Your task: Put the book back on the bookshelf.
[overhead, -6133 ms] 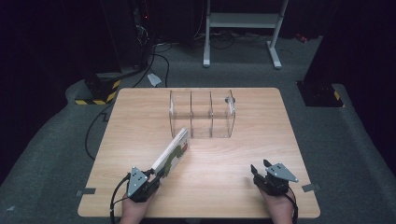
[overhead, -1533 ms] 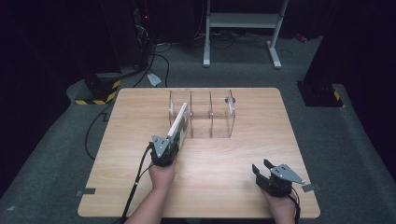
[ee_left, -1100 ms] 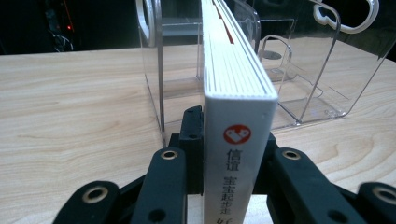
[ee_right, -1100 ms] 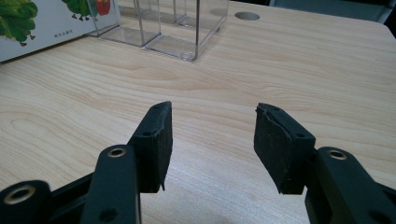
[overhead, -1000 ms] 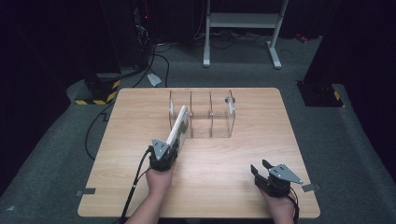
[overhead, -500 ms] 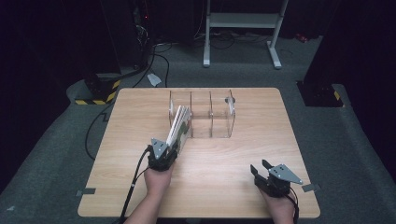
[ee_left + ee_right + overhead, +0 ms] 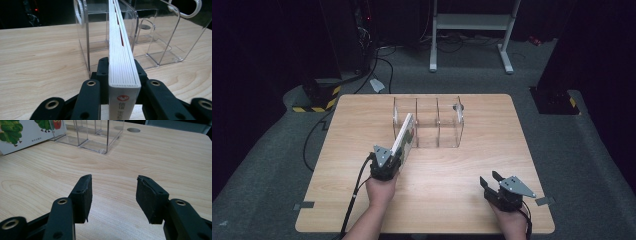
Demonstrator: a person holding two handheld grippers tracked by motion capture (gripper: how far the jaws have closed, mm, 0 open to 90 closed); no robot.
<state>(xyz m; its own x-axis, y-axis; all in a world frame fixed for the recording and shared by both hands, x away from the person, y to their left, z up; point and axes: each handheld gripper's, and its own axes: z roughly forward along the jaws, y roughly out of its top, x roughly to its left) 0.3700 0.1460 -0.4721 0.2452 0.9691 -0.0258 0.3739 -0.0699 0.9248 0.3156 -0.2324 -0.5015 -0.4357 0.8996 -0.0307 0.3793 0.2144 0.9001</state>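
The book (image 7: 404, 134) stood on edge, spine toward the person, its far end inside the leftmost of the 3 compartments of the clear acrylic organizer (image 7: 447, 125) and its near end projecting out of the organizer's front onto the wooden table (image 7: 492, 165). The left gripper (image 7: 123, 72) clamped the book's near end, 1 pad (image 7: 103, 72) against each cover; its jaws had just been closing on the book. The right gripper (image 7: 113, 195) rested on the table well apart from the organizer, toward the near right corner, its 2 jaws parted with nothing between them.
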